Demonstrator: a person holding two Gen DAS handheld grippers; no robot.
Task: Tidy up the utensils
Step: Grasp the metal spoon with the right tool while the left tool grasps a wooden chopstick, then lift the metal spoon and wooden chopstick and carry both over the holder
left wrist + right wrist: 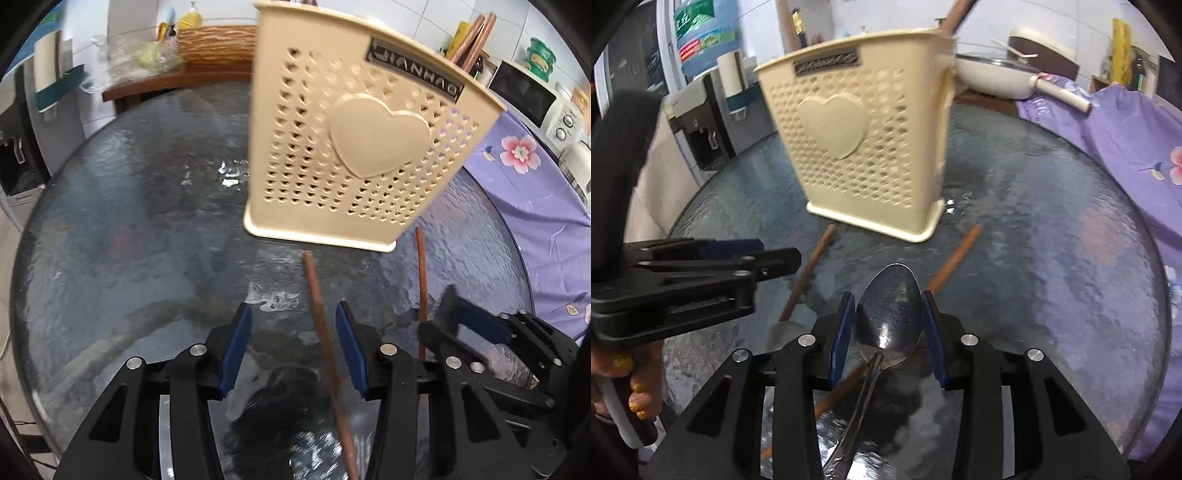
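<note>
Between the blue pads of the right gripper [888,325] sits a metal spoon [888,321], bowl pointing away from the camera and handle running back under the gripper body. The pads stand just beside the bowl's edges on both sides, but whether they actually press on it I cannot tell. Under the spoon a brown chopstick [955,258] lies slanted on the table [1052,240], its far tip near the right corner of the holder's base. A second chopstick [809,273] lies to the left of it, its far tip near the left corner of the base.

In the left wrist view, the left gripper [293,345] has its jaws wide apart with nothing clamped; one chopstick [321,321] on the glass passes between its fingers, closer to the right pad. The other chopstick [422,280] lies further right, beside the right gripper [439,317], which enters from that side. In the right wrist view the left gripper [783,258] reaches in from the left, with a hand [631,387] on its grip at the near left edge.

Farther back on the round glass table stands a cream utensil holder [864,144] with heart-shaped holes and a raised heart on its front; brown sticks rise from its top. Beyond it on the right are a purple flowered cloth [1126,129] and a white pan [993,75], on the left a water bottle [705,37]. A microwave [524,92] shows at the far right in the left wrist view.
</note>
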